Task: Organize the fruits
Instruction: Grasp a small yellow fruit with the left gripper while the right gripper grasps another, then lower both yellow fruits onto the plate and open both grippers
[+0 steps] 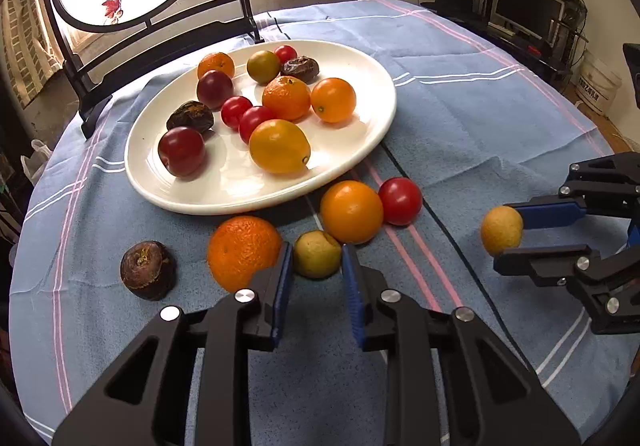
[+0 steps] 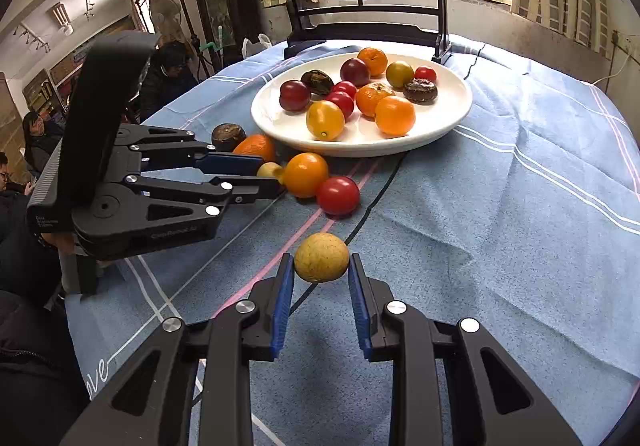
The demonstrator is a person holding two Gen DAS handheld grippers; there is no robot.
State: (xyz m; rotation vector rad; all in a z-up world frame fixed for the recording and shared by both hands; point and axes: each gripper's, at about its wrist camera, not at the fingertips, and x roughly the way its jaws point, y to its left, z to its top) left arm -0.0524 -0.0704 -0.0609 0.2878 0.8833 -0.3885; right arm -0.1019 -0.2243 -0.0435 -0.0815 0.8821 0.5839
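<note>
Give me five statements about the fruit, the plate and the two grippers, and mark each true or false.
1. The white plate holds more than ten fruits. True.
2. The right gripper has its fingers either side of a red tomato. False: a yellow fruit sits between them; the loose red tomato lies farther off on the cloth.
3. The left gripper points at a small yellow-green fruit lying off the plate. True.
4. The dark wrinkled fruit on the cloth touches the plate. False: it lies apart from the rim, left of a large orange.
5. The tablecloth is plain red. False: it is blue with pink and white stripes.
</note>
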